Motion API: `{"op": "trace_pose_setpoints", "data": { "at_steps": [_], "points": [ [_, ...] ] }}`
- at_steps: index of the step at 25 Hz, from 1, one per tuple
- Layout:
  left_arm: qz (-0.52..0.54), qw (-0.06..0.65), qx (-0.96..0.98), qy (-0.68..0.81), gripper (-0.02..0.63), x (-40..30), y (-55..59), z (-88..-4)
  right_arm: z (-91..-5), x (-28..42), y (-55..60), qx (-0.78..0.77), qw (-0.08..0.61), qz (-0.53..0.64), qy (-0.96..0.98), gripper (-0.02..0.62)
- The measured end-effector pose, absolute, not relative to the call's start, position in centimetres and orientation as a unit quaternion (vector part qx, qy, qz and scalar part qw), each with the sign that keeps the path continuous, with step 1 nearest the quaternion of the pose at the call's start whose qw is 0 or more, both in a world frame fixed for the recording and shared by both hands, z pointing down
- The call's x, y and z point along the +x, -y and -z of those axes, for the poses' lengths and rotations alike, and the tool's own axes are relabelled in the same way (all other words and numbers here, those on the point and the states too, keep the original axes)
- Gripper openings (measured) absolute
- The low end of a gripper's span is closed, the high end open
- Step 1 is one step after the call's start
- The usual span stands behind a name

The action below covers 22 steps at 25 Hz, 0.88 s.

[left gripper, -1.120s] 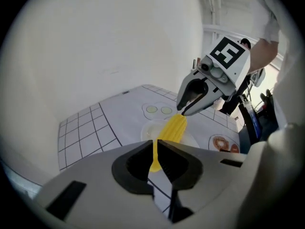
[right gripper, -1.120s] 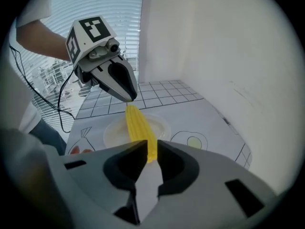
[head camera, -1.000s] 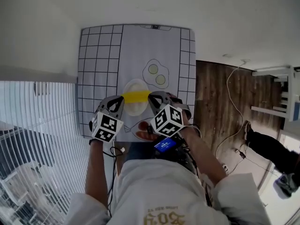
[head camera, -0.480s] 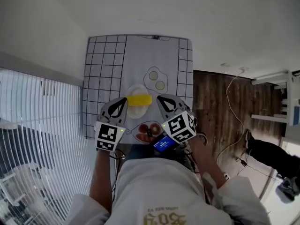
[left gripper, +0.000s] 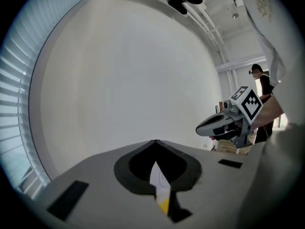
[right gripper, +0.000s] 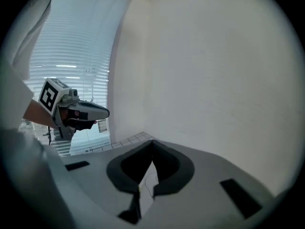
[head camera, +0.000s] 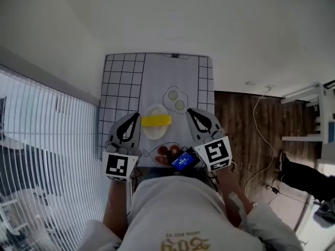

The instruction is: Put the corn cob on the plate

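Lying apart from fingers (head camera: 135, 118): corn cob (head camera: 156, 120).

Head view, surfaces only. The table sheet (head camera: 157, 77): matt, smooth, printed black grid; paper or vinyl, cannot tell. The corn cob (head camera: 156, 120): even yellow, smooth, plastic look. The plate (head camera: 153, 133): white, smooth, no glare. The left gripper (head camera: 137, 116) and right gripper (head camera: 190, 112): grey matt moulded plastic shells with black matt insets; marker cubes have matt printed faces. At 3 o'clock, floor (head camera: 235, 124): dark wood planks, visible grain. At 9 o'clock, blinds (head camera: 47, 156): white smooth slats. At 6 o'clock, shirt (head camera: 178, 213): white cloth, creased.
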<state>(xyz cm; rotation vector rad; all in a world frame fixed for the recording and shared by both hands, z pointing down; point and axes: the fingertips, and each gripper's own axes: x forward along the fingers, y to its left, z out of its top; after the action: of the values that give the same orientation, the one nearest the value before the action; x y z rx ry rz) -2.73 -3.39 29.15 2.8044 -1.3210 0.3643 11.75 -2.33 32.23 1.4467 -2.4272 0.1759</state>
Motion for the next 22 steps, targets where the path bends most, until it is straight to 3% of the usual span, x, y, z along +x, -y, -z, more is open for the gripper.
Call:
{"op": "trace_pose_setpoints", "data": {
  "at_steps": [8, 22],
  "points": [
    [-0.078, -0.002, 0.896, 0.438, 0.008, -3.5, 2.8, -26.7, -29.6, 11.6, 1.5, 0.521, 0.116, -0.044, 0.845, 0.006],
    [-0.081, -0.005, 0.881, 0.466, 0.008, -5.4, 3.4, -26.8, -28.6, 12.4, 1.9, 0.54, 0.11, -0.029, 0.834, 0.006]
  ]
}}
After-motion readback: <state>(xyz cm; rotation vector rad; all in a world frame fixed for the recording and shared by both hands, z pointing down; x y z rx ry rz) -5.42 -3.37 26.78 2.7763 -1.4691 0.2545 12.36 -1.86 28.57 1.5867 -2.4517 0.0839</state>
